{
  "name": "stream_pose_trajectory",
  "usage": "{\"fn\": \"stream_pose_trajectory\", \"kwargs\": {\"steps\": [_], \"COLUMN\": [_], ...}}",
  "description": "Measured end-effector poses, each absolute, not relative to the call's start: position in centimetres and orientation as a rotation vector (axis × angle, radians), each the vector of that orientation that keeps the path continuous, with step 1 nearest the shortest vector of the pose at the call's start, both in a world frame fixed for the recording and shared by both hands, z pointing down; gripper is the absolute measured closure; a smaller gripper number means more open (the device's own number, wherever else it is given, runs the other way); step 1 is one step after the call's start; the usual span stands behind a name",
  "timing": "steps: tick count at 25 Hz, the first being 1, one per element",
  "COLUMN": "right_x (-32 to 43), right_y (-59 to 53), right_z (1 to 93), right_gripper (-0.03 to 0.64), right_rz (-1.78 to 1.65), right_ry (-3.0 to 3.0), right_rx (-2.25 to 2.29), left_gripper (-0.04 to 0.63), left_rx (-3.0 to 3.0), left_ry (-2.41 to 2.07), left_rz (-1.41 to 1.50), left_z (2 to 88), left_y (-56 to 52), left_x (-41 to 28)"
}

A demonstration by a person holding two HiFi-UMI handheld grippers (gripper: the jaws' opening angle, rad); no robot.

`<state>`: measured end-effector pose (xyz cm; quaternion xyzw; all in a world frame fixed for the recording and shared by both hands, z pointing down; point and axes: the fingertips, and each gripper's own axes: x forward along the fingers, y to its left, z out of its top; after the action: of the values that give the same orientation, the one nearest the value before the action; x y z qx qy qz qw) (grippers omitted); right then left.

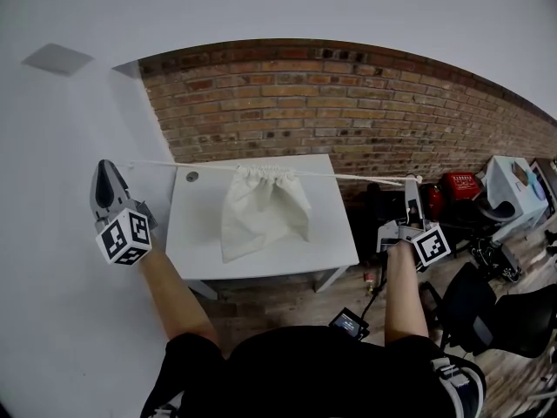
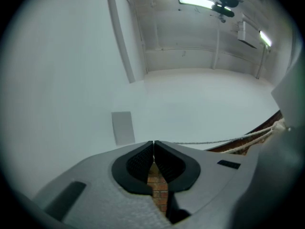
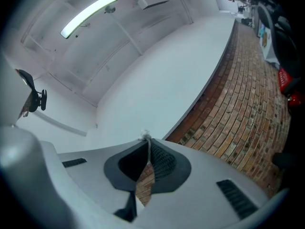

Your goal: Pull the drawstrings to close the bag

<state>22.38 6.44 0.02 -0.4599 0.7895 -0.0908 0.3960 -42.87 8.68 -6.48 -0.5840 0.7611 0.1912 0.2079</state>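
**While You Pinch Both Cords, the Bag Hangs Gathered Between Them**

As you spread your arms wide, start at the far left. Your left gripper [image 1: 106, 171] is up beside the white wall, with the left cube [image 1: 124, 236] facing you. Its jaws are pressed together on the end of the left drawstring [image 1: 157, 165]. In the left gripper view the black pads [image 2: 139, 163] meet at the tips, and the cord leaves them to the right in a thin straight line.

Follow that cord across and you reach the bag [image 1: 264, 216], made of pale cloth. Its neck is bunched into tight gathers on the string, and its body droops below in front of the white table [image 1: 200, 251]. Whether the bottom hem touches the tabletop, you can't tell from the head view. Behind it all runs the brick wall [image 1: 348, 103].

Past the neck, the right drawstring [image 1: 357, 178] comes out just as straight. It runs beyond the table's edge to your right gripper [image 1: 412, 185], held out over the floor with the right cube [image 1: 431, 245] turned toward you. The right gripper view shows those jaws closed tight on the cord, with a small frayed knot [image 3: 144, 138] poking out just above the tips. Farther right, a dark office chair [image 1: 470, 312] stands on the wooden floor, with cluttered gear along the wall.
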Motion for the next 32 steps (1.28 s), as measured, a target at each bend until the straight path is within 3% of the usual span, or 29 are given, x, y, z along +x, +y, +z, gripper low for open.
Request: {"fn": "stream_pose_trajectory", "kwargs": {"steps": [32], "right_x": [23.4], "right_y": [6.3], "right_z": [1.5], "right_gripper": [0.611], "right_rz": [-0.21], "right_ry": [2.063], "right_rx": [-1.172], "left_gripper": [0.572], "left_rx": [-1.876], "left_ry": [2.075], "left_rz": [0.525], "left_z": [-3.6], "left_y": [6.6], "left_x": [-41.2]}}
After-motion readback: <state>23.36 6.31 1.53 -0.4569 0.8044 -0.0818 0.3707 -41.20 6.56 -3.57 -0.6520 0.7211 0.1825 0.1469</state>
